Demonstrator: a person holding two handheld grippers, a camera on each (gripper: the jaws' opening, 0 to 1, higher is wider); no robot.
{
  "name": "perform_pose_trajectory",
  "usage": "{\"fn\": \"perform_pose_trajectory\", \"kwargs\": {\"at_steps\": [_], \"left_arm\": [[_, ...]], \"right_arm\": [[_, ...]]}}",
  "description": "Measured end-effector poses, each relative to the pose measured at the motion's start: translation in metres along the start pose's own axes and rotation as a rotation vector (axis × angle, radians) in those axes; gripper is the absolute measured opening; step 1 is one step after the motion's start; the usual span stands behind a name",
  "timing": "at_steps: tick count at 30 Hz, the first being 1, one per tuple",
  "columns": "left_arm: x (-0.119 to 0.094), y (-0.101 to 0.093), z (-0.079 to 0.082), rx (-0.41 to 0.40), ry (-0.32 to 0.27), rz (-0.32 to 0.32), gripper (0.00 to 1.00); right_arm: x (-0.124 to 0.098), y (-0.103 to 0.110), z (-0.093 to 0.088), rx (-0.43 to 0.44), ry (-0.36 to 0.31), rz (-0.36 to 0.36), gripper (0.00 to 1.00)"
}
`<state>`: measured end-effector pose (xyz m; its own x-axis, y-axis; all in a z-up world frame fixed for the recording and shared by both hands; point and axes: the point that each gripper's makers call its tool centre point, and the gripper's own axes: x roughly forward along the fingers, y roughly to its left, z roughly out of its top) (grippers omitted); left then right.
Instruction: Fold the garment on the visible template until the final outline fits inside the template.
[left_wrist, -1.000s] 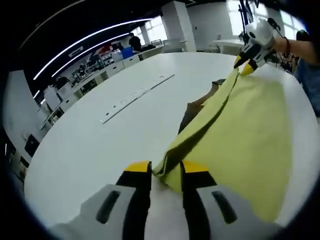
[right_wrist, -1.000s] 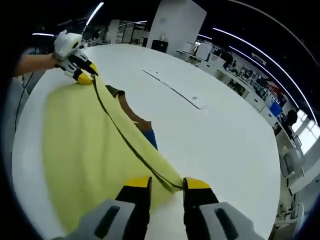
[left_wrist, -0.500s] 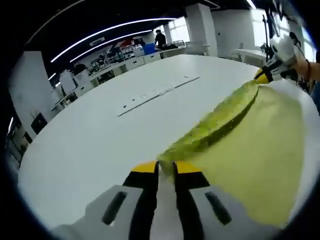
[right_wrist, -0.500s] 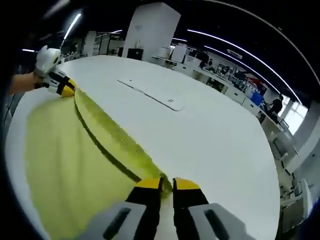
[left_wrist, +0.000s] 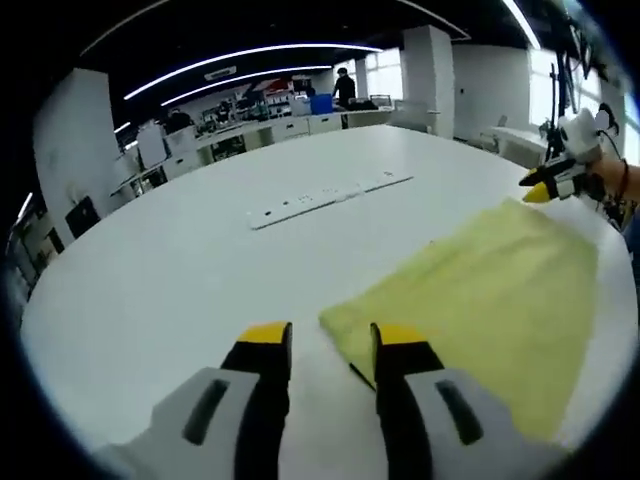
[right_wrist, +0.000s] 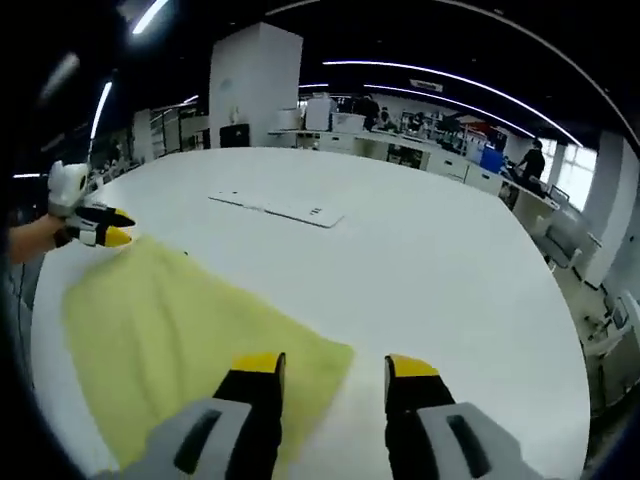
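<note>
- Big white desk (left_wrist: 180, 270) takes up most of both views, with an office space behind it: more desks, monitors, pillars, light strips on the ceiling.
- The yellow garment (left_wrist: 480, 290) lies flat on the desk, spread out as a roughly rectangular sheet. In the left gripper view it runs from just ahead of the jaws off toward the right; in the right gripper view the same garment (right_wrist: 170, 340) stretches from the jaws off to the left. Can't make out any template under it, the cloth covers whatever is there.
- A long flat white strip (left_wrist: 330, 195) sits on the desk well beyond the garment, also seen in the right gripper view (right_wrist: 275, 208).
- Left gripper (left_wrist: 325, 345): jaws spread apart, nothing between them. The near corner of the garment lies in the gap, just ahead of the yellow tips.
- Right gripper (right_wrist: 335, 365): jaws spread wide too, holding nothing, with the garment's corner lying by its left tip.
- Each gripper also shows up in the other's view at the far corner of the garment, held in a hand (left_wrist: 605, 175), just beside the cloth edge.
</note>
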<state>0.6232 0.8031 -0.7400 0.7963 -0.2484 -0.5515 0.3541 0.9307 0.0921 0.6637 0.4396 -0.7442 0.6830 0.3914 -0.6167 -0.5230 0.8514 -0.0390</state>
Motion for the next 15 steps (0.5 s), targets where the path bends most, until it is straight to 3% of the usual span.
{"fn": "perform_pose_trajectory", "kwargs": {"at_steps": [3,8,15], "left_arm": [[-0.007,-0.005,0.002,-0.033,-0.014,-0.025,0.46],[-0.022,-0.016,0.001,-0.096,-0.04,-0.055,0.62],[-0.039,-0.031,-0.013,-0.056,-0.015,-0.112,0.7]], "right_arm": [[-0.004,0.004,-0.001,0.027,-0.006,0.027,0.58],[-0.016,0.015,-0.005,0.083,-0.002,0.08,0.69],[-0.036,0.036,-0.015,0.087,0.008,0.152,0.83]]}}
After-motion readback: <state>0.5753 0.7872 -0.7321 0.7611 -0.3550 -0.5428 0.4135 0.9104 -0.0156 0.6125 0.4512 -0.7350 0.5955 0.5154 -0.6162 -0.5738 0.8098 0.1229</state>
